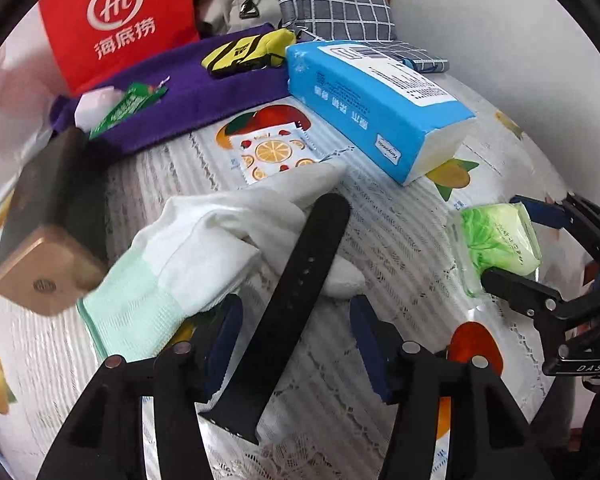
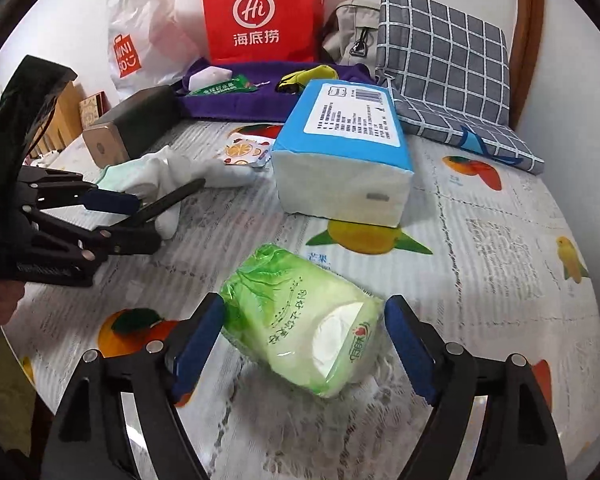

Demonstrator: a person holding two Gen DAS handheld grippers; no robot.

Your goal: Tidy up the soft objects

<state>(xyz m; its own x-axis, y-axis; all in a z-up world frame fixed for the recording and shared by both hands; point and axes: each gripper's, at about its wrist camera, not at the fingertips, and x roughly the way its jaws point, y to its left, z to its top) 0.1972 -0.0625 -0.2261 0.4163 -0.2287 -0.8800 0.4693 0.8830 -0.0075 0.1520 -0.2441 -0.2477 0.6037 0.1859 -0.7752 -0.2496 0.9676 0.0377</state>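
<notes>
My right tool (image 2: 304, 344) stands wide, pads clear of the green tissue pack (image 2: 300, 320) between them. Its long axis runs far-left to near-right. My left tool (image 1: 296, 344), half-open, straddles the black strap (image 1: 296, 300) without gripping.

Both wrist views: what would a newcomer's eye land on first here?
Likely the red paper bag standing at the back. Next, the green tissue pack lying between the right gripper's open jaws, and the black watch strap across the white glove before the left gripper.
</notes>
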